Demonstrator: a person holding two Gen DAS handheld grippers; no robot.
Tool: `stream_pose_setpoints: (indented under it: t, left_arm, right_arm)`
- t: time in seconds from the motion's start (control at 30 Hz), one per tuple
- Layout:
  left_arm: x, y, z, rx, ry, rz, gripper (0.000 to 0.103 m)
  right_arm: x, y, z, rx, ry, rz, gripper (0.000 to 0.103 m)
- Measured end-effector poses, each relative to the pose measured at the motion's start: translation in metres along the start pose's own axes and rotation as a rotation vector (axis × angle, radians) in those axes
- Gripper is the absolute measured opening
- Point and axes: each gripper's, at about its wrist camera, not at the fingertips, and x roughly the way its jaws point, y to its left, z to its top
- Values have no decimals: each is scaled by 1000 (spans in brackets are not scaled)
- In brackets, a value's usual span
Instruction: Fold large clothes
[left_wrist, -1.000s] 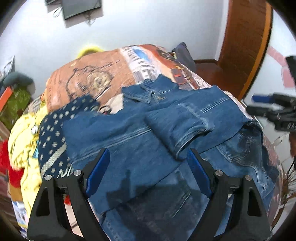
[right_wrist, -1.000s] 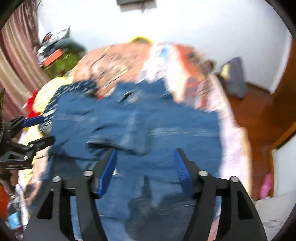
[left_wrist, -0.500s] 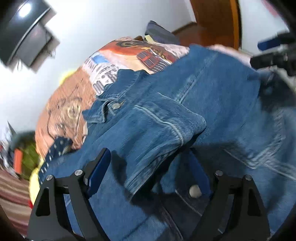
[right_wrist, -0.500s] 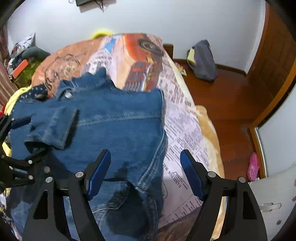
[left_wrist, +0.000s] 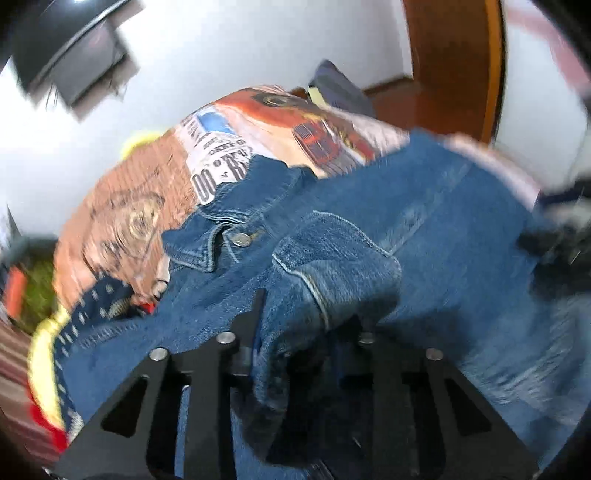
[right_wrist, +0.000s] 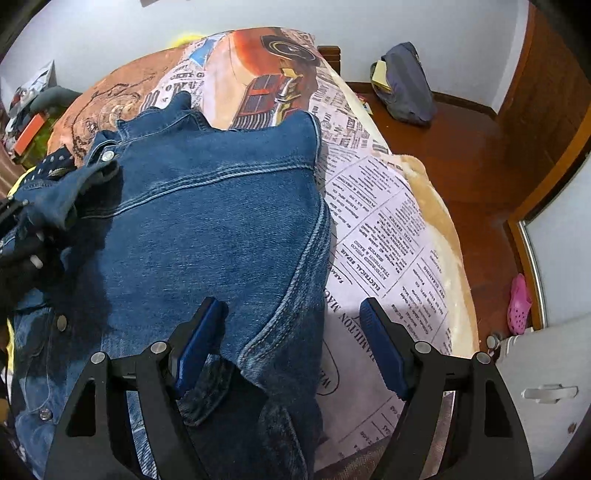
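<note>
Only from the right wrist: pink clog (right_wrist: 519, 303) beside bed.

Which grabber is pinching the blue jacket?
The left gripper: its jaws have just closed on the denim jacket's sleeve cuff. The right gripper stands open.

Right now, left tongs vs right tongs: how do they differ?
Left tongs have just closed onto the folded sleeve of the denim jacket; right tongs stand wide open, gripping nothing. Denim hides the left pads; the right's blue pads show. Both point down at the jacket.
</note>
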Motion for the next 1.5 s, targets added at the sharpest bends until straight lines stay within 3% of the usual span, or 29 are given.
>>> stream_pose_setpoints:
  t: [0.17, 0.33, 0.4, 0.73, 1.0, 1.1, 1.17, 1.27, 1.33, 1.5]
  left_arm:
    - [-44, 56, 6, -247, -65, -151, 21]
    - [-81, 102, -1, -408, -130, -294, 16]
    - [-92, 115, -8, -448, -144, -311, 16]
    - [-102, 147, -59, -509, -119, -232, 13]
    - [-65, 150, -106, -473, 68, -181, 16]
    - [-61, 146, -125, -459, 103, -188, 22]
    - [-59, 146, -137, -457, 135, -151, 29]
    - [-57, 151, -152, -450, 168, -96, 52]
    - [-59, 155, -164, -457, 176, -68, 62]
    - [-55, 166, -190, -463, 233, -14, 65]
  right_arm:
    - [-12, 9, 11, -23, -32, -14, 74]
    - [-21, 22, 21, -28, -72, 9, 74]
    - [-19, 29, 24, -37, -68, 16, 74]
    - [8, 51, 14, -91, 18, 2, 74]
    - [13, 57, 9, -113, 31, -28, 74]
    - [13, 61, 6, -136, 28, -49, 75]
    - [14, 64, 5, -155, 30, -67, 75]
    - [13, 66, 3, -165, 32, -79, 75]
    - [12, 66, 2, -166, 35, -83, 75]
    - [7, 64, -4, -175, 42, -104, 75]
